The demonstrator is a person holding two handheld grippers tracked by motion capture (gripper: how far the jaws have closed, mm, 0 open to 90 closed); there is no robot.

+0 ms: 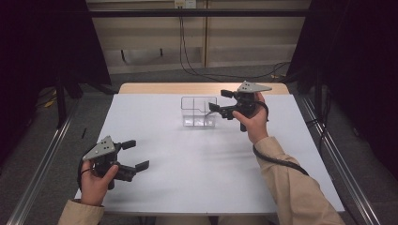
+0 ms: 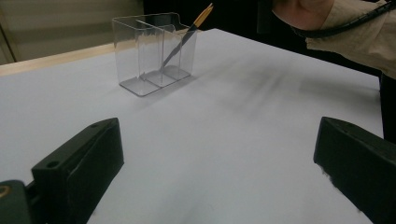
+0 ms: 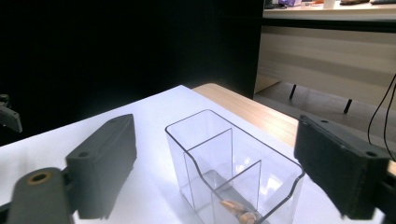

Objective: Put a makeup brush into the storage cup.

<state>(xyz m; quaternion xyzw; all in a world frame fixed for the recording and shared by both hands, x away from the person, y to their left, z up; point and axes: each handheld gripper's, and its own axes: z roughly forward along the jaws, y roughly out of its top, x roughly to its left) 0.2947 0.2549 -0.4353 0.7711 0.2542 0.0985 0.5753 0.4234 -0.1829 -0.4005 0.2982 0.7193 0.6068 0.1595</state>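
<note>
Pencil [image 2: 183, 41] was seen leaning in a clear organizer [image 1: 199, 112] that stood on the far middle of the white counter [image 1: 197, 178]. The pencil rested in one end compartment, its lower end on the floor of that compartment and its yellow upper end rising past the rim, as was shown in the left gripper view. In the right gripper view the same end of the pencil [image 3: 238, 209] was seen from above, low in the nearest compartment of the organizer [image 3: 205, 154].

The right gripper [image 1: 219, 100] was held just beside the organizer, at its right side in the high view, with the fingers pointed toward it. Its fingers [image 3: 100, 163] were spread wide, and nothing was gripped between them; the organizer was framed in the gap but was not touched.

The left gripper [image 1: 135, 154] was kept near the front left part of the counter, well apart from the organizer. Its fingers [image 2: 81, 168] were likewise set wide apart and nothing was held, bare counter being seen between them. A beige sleeve [image 1: 291, 183] was worn on the right forearm.
</note>
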